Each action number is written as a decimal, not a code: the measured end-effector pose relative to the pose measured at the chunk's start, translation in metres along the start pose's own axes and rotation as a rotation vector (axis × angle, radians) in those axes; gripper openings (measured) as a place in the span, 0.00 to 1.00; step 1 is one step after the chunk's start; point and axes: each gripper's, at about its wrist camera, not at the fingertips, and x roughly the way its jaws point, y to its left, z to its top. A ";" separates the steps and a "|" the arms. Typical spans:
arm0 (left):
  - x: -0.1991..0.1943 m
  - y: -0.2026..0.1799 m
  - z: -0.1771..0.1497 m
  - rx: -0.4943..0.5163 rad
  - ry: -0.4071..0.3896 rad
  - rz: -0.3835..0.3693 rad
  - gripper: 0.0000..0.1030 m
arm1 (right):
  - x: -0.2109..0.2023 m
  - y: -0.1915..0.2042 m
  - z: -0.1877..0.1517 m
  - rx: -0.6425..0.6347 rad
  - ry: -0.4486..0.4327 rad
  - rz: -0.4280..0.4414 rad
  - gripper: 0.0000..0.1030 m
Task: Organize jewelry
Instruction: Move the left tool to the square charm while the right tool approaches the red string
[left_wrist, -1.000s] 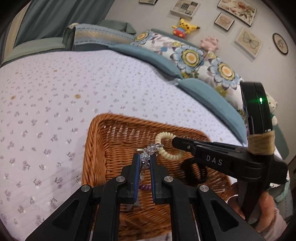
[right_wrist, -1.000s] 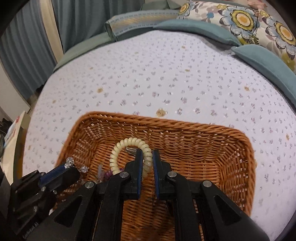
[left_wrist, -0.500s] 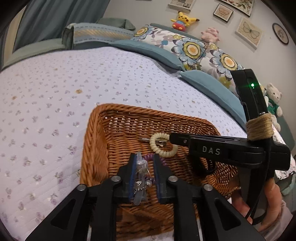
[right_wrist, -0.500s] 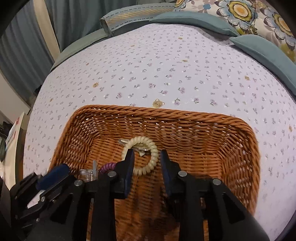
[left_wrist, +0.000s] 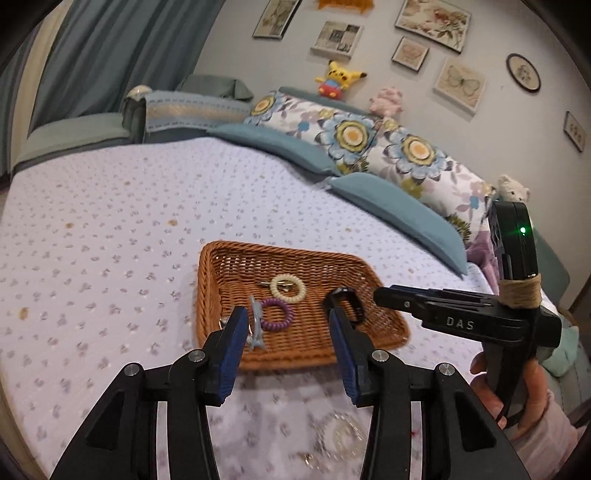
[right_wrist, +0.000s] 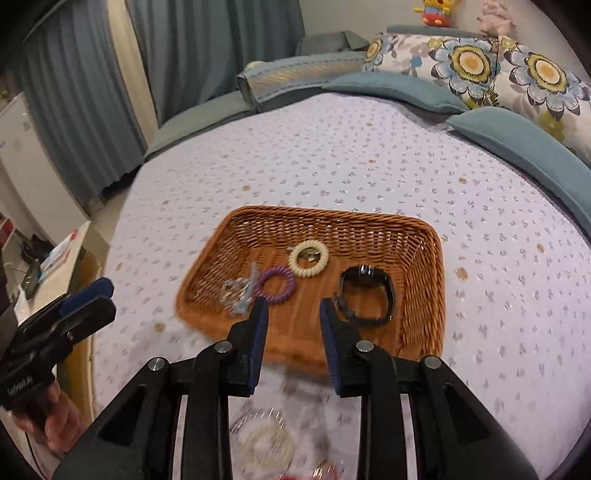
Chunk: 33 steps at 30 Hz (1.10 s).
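Note:
A wicker basket (left_wrist: 207, 288) (right_wrist: 439, 280) lies on the bed. In it are a cream spiral hair tie (left_wrist: 287, 288) (right_wrist: 308, 258), a purple spiral tie (left_wrist: 277, 314) (right_wrist: 275, 286), a black band (left_wrist: 345, 302) (right_wrist: 367, 295), a blue-grey clip (left_wrist: 255, 328) and a clear bead bracelet (right_wrist: 232, 291). My left gripper (left_wrist: 287, 314) (right_wrist: 105, 295) hovers above and short of the basket's near edge, its jaws opening with nothing between them. My right gripper (right_wrist: 294, 304) (left_wrist: 380, 295) hangs beside it, open and empty too.
Blurred pale bead jewelry (right_wrist: 264, 443) (left_wrist: 343, 435) lies on the lilac bedspread under the grippers, with a small red item (right_wrist: 325, 472) near it. Teal and floral pillows (left_wrist: 417, 151) line the far right side. A low table (right_wrist: 62, 258) stands left of the bed.
Both grippers opened and pulled back and up from the basket. The left one let the bead bracelet drop into it; the right one let go of the cream tie.

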 end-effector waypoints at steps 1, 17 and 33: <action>-0.009 -0.003 -0.002 0.000 -0.002 -0.012 0.45 | -0.009 0.003 -0.005 -0.005 -0.004 0.003 0.30; -0.053 -0.005 -0.081 -0.082 0.089 -0.015 0.45 | -0.081 -0.011 -0.100 -0.023 0.031 0.030 0.30; 0.021 -0.011 -0.131 -0.083 0.320 0.039 0.44 | -0.017 0.008 -0.195 0.089 0.164 0.070 0.30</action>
